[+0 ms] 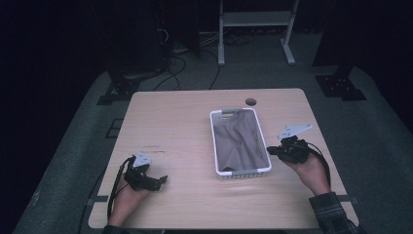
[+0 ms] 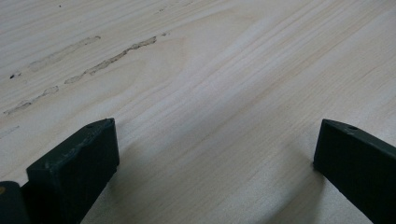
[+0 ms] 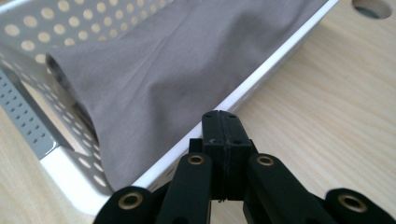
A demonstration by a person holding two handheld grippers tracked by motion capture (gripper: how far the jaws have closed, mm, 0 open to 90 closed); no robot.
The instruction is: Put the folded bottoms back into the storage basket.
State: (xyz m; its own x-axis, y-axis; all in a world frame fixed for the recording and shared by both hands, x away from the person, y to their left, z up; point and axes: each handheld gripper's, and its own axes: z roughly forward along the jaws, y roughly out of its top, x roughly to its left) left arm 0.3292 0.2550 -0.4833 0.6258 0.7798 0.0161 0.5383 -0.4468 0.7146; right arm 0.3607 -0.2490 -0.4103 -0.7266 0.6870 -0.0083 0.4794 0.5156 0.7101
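A grey-brown cloth point(image 1: 241, 141) lies rumpled, with soft creases, inside the white perforated basket point(image 1: 237, 171), which stands right of the table's point(image 1: 170, 122) middle. The right gripper point(image 1: 273, 150) sits just beside the basket's right rim, jaws pressed together on nothing, its hand point(image 1: 311, 171) resting near the right edge. The left gripper point(image 1: 158, 181) lies low near the front-left corner, jaws spread wide over bare wood.

High view is dim, room behind nearly black, only the table point(image 1: 185, 122) catches light; detail soft and grainy. Both gripper views are bright and evenly lit, with soft shadows on the wood. Near black parts at the bottom edges are slightly out of focus.
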